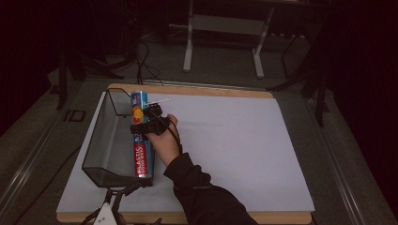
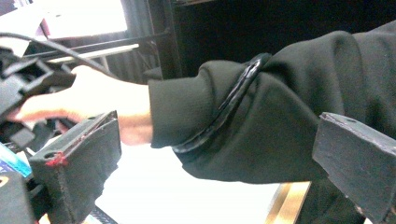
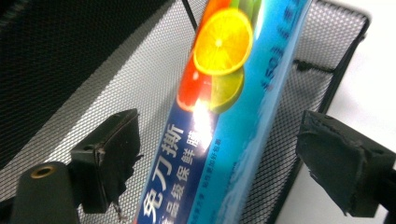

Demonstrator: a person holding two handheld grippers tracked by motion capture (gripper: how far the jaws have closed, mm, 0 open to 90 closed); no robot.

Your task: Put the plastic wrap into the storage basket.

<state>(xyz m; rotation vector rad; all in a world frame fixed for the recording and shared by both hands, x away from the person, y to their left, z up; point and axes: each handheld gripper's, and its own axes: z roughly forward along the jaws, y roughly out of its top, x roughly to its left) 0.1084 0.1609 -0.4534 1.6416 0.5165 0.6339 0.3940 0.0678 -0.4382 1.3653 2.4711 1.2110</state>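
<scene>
A long blue box of plastic food wrap with citrus fruit printed on it lies in a black wire-mesh basket, along its right wall. My right gripper hovers over the box's upper half. In the right gripper view this gripper is open, its jaws either side of the box with a gap on each side. My left gripper sits low at the table's near edge. It is open and holds nothing, facing the person's black sleeve.
The basket stands at the left of a white sheet on a wooden-edged table. A grey metal frame and cables lie on the dark floor beyond the far edge. The basket's mesh wall rises close behind the box.
</scene>
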